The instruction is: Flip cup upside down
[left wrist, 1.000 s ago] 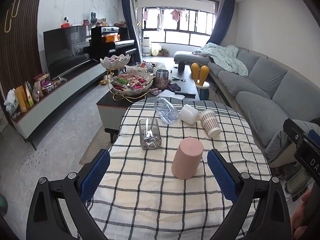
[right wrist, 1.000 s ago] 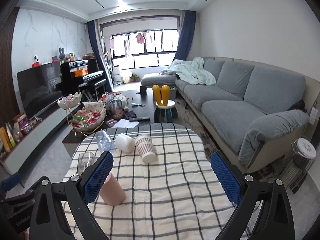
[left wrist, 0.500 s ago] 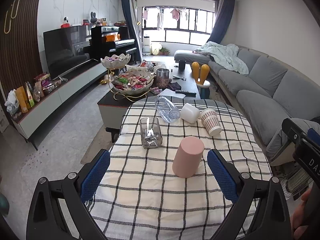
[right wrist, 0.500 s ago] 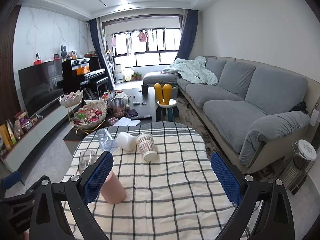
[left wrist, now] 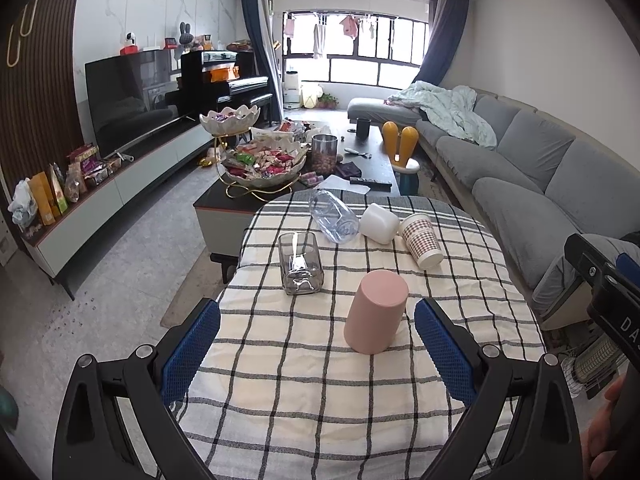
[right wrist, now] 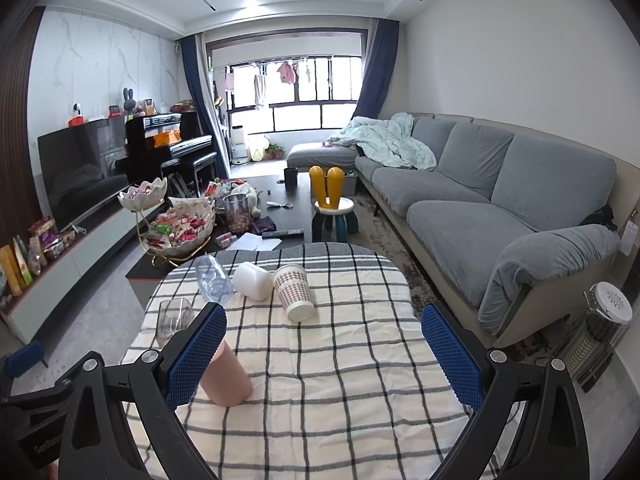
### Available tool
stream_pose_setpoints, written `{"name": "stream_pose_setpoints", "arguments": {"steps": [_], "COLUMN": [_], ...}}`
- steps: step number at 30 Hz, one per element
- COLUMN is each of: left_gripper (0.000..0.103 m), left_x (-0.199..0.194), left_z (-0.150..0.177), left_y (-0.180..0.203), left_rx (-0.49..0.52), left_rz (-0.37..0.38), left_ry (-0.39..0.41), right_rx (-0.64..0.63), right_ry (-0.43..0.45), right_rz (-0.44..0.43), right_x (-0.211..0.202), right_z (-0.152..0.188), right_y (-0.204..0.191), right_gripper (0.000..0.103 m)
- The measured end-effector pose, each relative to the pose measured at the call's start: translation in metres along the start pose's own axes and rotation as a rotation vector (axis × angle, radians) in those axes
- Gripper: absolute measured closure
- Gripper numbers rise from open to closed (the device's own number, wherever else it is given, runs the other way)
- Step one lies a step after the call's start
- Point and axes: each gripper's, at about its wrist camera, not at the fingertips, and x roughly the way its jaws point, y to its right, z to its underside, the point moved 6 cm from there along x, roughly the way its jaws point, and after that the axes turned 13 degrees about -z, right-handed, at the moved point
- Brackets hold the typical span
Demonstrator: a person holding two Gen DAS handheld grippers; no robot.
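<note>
Here we work over a round table under a checked cloth (left wrist: 304, 392) in a living room, with a grey sofa (right wrist: 492, 200) along the right wall. The pink cup (left wrist: 376, 312) stands upside down, closed base up, long axis near vertical and leaning slightly, just ahead of our left gripper (left wrist: 316, 344), nearer its right finger. Both the left and our right gripper (right wrist: 324, 356) gape wide and hold nothing.

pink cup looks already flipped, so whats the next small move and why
Probably draw the left gripper back, open. The pink cup already stands closed end up on the checked cloth, untouched between the spread fingers. The right gripper is open too, holding nothing.
</note>
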Motion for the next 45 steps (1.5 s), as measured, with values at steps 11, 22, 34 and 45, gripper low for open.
{"name": "stream_pose_setpoints", "arguments": {"steps": [11,22,34,45], "left_gripper": [0.004,0.004,0.004,0.003], "left_x": [-0.0001,-0.0025,-0.0013,0.0022], "left_z": [0.0005,-0.001,-0.0005,0.0009], "left_y": [0.0006,0.001,0.0022,0.0036], "left_rx": [-0.001,0.002,0.003,0.002], "left_rz": [0.001,0.002,0.005,-0.002], "left_ry": [0.001,0.011,0.004,-0.004], "right_rx": [0.0,0.0,-0.001,0.002], "right_ry": [-0.013,-0.014,-0.013,-0.017], "right_rz": [-0.008,-0.009,-0.009,-0.008], "right_x": [0.0041,0.0046,0.005,0.0063], "right_z": [0.0045,0.005,0.0045,0.0054], "right_y": [0.0018,0.0023,0.002,0.0029], "right_gripper": [0.005,0.005,0.005,0.005]}}
